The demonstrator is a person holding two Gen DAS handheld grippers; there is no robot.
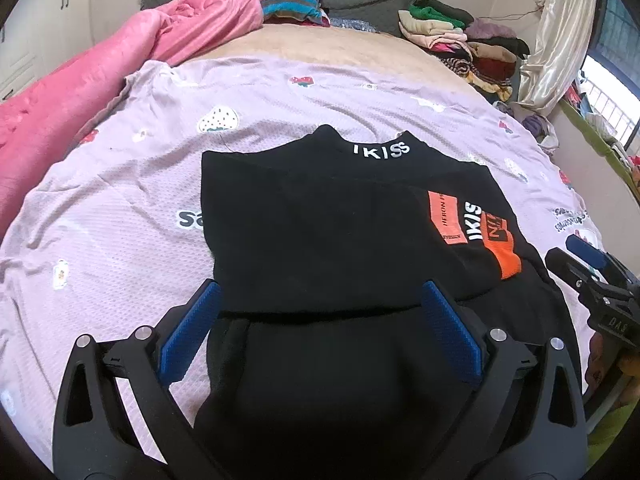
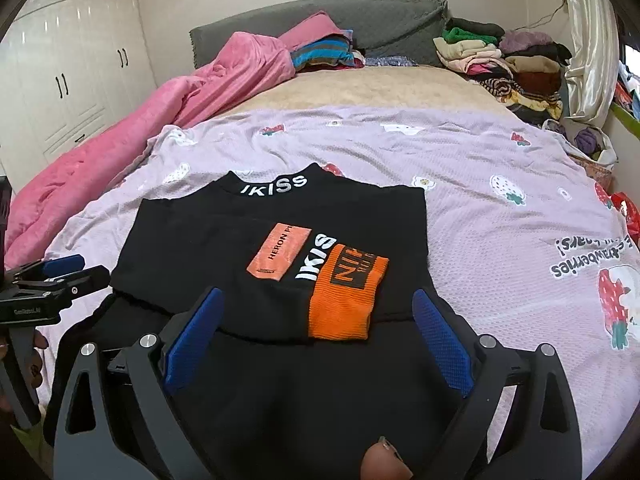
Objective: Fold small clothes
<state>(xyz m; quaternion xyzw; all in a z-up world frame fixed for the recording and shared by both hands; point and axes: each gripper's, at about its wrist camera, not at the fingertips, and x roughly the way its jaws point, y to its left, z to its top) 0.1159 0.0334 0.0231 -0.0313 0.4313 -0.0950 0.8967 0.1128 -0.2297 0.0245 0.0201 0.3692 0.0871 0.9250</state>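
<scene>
A black top (image 1: pixel 320 224) with a white "IKISS" collar and an orange cuff lies flat on the lilac sheet (image 1: pixel 120 200), sleeves folded in. It also shows in the right wrist view (image 2: pixel 208 240), the orange cuff (image 2: pixel 346 300) lying across its front. My left gripper (image 1: pixel 320 300) is open over the near hem, its blue pads (image 1: pixel 188 332) either side of the cloth, not clamping. My right gripper (image 2: pixel 316 308) is open just above the hem near the cuff, holding nothing. Each gripper shows at the other's view edge, the right one (image 1: pixel 592 264) and the left one (image 2: pixel 60 276).
A pink quilt (image 1: pixel 100 80) runs along the bed's left side. Piles of folded clothes (image 1: pixel 468 40) sit at the far right by the grey headboard (image 2: pixel 340 16). A white wardrobe (image 2: pixel 60 80) stands to the left, a curtain (image 2: pixel 588 40) to the right.
</scene>
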